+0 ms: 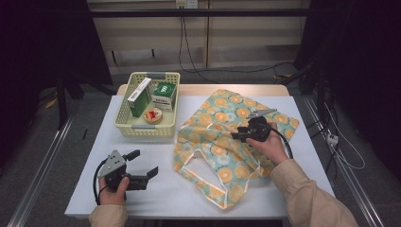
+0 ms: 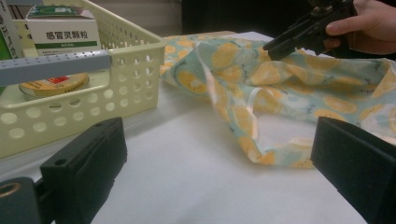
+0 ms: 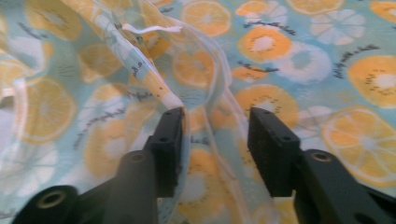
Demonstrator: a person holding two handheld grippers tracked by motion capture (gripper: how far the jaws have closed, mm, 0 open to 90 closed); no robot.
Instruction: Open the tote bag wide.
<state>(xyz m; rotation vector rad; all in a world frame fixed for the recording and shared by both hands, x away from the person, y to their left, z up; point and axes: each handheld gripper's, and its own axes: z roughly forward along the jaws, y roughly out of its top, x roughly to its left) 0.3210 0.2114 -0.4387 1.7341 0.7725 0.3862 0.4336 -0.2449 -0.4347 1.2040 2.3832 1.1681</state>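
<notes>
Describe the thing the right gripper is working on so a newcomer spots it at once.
On the white table, right of the yellow basket, lies a cloth bag under the right gripper. Its orange-slice print on pale blue fabric marks it out.

The white and green cardboard box (image 2: 63,29), standing in the pale yellow perforated plastic basket (image 2: 135,79) at its twelve o'clock side, carries the black Chinese characters 感冒灵颗粒 across its white front face.

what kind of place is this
Probably a lab or recording workspace, not a home: a white-topped table stands inside dark metal framing, loose black cables trail across the grey floor behind it, and a person works with a black hand-held gripper.
</notes>
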